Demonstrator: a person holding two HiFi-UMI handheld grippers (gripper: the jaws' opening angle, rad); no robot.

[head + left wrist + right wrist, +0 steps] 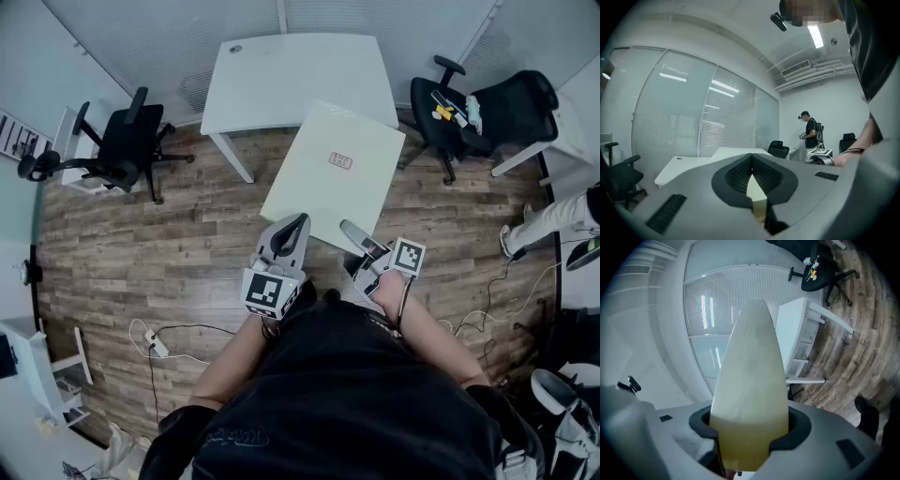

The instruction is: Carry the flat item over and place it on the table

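Flat item near edge hidden inside left claw, right claw

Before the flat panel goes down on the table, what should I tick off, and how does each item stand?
1. Left gripper clamped on the flat panel: ok, its edge sits between the jaws.
2. Right gripper clamped on the panel: ok.
3. Panel above the white table: not ok, most of it hangs over the wood floor.
4. Landing spot on the table free: cannot tell, the panel hides the near corner.
5. Route between left chair and right chair: ok, both stand aside.
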